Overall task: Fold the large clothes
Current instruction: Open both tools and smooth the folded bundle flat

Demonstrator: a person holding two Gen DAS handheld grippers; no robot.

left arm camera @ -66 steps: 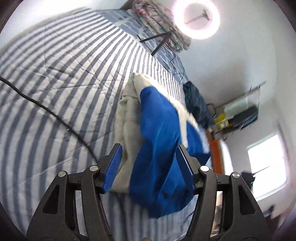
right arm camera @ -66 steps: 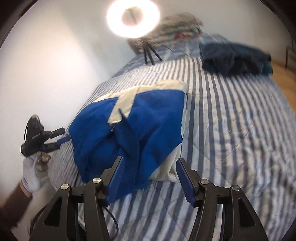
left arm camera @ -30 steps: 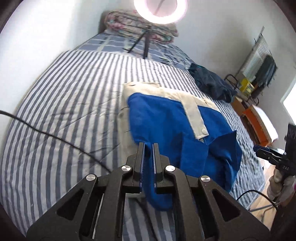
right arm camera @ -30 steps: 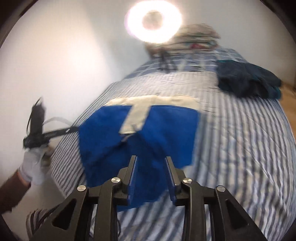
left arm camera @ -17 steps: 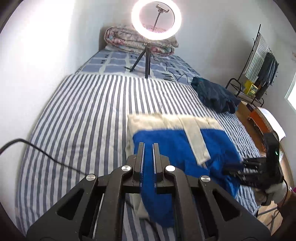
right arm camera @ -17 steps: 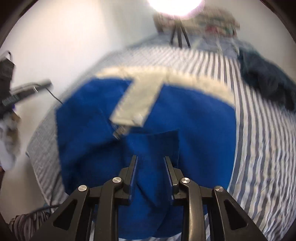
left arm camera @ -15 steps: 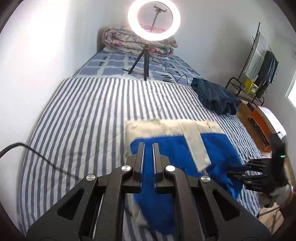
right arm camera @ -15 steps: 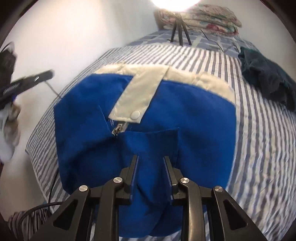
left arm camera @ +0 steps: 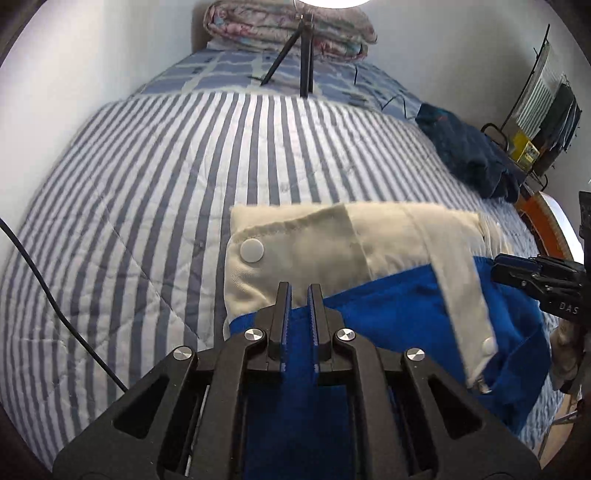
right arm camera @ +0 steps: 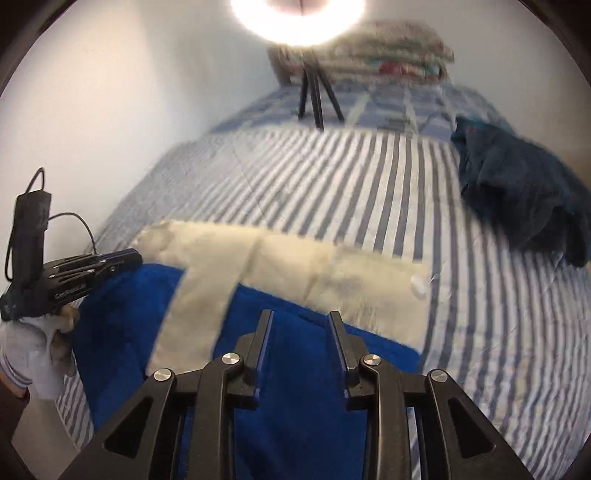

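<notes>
Both tongs, left (left arm camera: 298, 295) opening and right (right arm camera: 300, 323) opening wider, have blue jacket (left arm camera: 406, 306) cloth between jaws. Its cream band (left arm camera: 332, 240) runs crosswise above my fingers, mid-frame, nearer my left.

Ring light (right arm camera: 297, 18) cropped by the top edge — far bedding (right arm camera: 384, 40) blurred
</notes>
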